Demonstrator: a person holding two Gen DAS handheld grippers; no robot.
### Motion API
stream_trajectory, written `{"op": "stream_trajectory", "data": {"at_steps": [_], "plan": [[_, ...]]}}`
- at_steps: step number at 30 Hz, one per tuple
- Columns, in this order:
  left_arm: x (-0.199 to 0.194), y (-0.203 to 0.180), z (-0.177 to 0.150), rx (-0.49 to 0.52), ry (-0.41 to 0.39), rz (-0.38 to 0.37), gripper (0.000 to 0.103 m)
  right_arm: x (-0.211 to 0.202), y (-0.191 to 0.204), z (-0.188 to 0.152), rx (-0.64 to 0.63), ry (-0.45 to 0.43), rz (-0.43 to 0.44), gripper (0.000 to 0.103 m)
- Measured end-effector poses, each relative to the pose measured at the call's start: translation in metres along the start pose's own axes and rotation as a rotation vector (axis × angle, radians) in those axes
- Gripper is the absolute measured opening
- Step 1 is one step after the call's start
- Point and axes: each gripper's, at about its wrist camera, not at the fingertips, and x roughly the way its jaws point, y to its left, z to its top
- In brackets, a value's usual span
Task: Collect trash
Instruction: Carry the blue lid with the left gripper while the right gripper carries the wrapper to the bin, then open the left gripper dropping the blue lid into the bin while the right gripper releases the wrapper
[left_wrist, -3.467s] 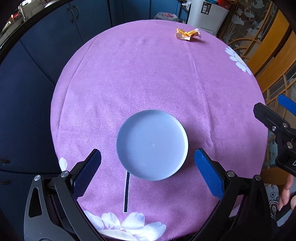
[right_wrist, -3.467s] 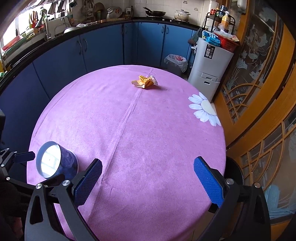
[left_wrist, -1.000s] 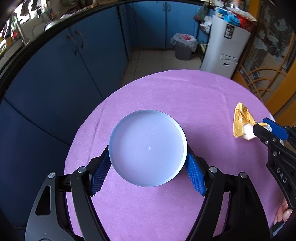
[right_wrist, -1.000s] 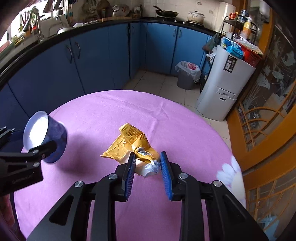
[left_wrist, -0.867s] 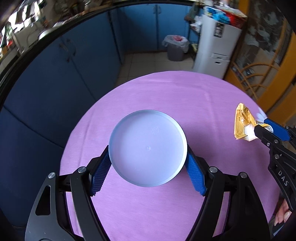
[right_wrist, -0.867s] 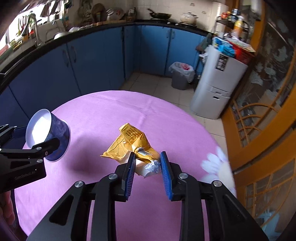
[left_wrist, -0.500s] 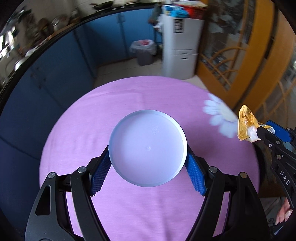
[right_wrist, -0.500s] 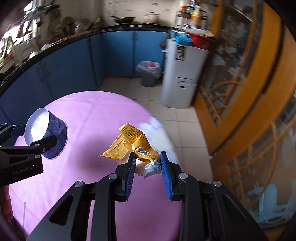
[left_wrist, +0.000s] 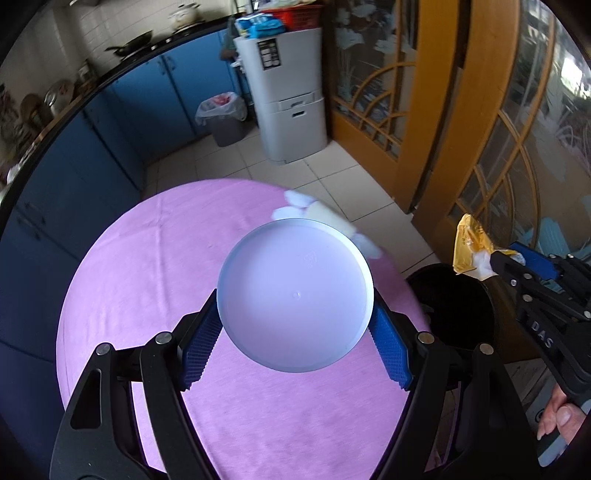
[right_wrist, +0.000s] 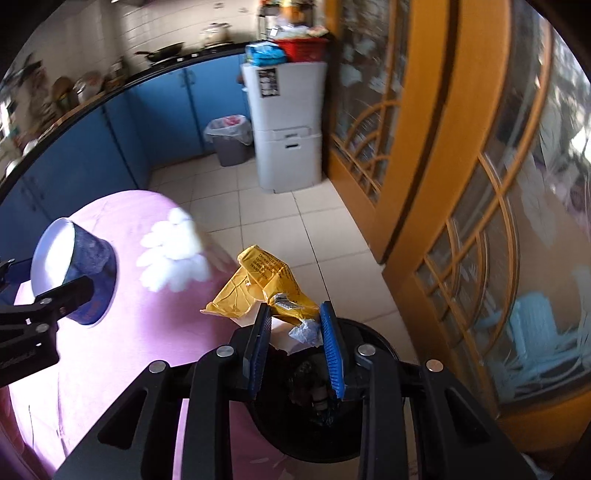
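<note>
Yellow wrapper (right_wrist: 264, 282) between opening right hand-held gripper (right_wrist: 295, 345) | over black bin (right_wrist: 373, 341) | left hand-held gripper (left_wrist: 295, 341) clamps cup (left_wrist: 294, 297)

The cup (left_wrist: 294, 295) between the left gripper (left_wrist: 294, 345) pads looks like smooth matt plastic, pale inside, with a mottled blue outer wall. The pads (left_wrist: 389, 349) are blue and finely ribbed, rubbery in look, on matt black plastic arms with small bright metal pins. The bench (left_wrist: 147, 295) below wears a pink cloth, softly napped and matt. Between the right gripper (right_wrist: 295, 343) pads sits a crumpled yellow wrapper (right_wrist: 258, 284), paper or thin film (hard to tell which), with creased white tissue. Under it the black bin (right_wrist: 373, 341) is dull plastic. Beyond, the floor tiles (right_wrist: 258, 206) shine, and the door frame (right_wrist: 424, 129) is varnished wood.
</note>
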Motion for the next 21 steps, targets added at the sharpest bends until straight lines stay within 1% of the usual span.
{"op": "stream_trajectory", "data": {"at_steps": [2, 3, 4, 6, 11, 14, 16, 17, 18, 21], "plan": [[0.002, -0.011, 0.004, 0.016, 0.000, -0.002, 0.075, 0.005, -0.011, -0.001, 0.022, 0.007, -0.006, 0.030], [0.003, -0.015, 0.007, 0.021, 0.000, -0.002, 0.075, 0.006, -0.015, -0.002, 0.027, 0.008, -0.007, 0.037], [0.004, -0.019, 0.008, 0.027, -0.001, -0.004, 0.075, 0.007, -0.019, -0.003, 0.033, 0.009, -0.009, 0.055], [0.007, -0.031, 0.013, 0.040, 0.001, -0.008, 0.075, 0.008, -0.025, -0.003, 0.036, 0.003, -0.006, 0.085], [0.012, -0.055, 0.020, 0.068, 0.008, -0.026, 0.075, 0.008, -0.038, -0.006, 0.026, -0.013, -0.062, 0.085], [0.018, -0.075, 0.025, 0.088, 0.019, -0.070, 0.075, 0.007, -0.050, -0.009, 0.044, -0.012, -0.070, 0.085], [0.024, -0.093, 0.030, 0.107, 0.043, -0.130, 0.076, 0.007, -0.060, -0.011, 0.056, -0.008, -0.076, 0.085], [0.026, -0.101, 0.030, 0.107, 0.049, -0.150, 0.079, 0.007, -0.064, -0.013, 0.059, -0.007, -0.082, 0.085], [0.028, -0.107, 0.032, 0.113, 0.050, -0.153, 0.085, 0.007, -0.068, -0.014, 0.062, -0.007, -0.087, 0.085], [0.031, -0.128, 0.034, 0.141, 0.038, -0.166, 0.086, 0.005, -0.080, -0.018, 0.076, -0.007, -0.099, 0.085]]}}
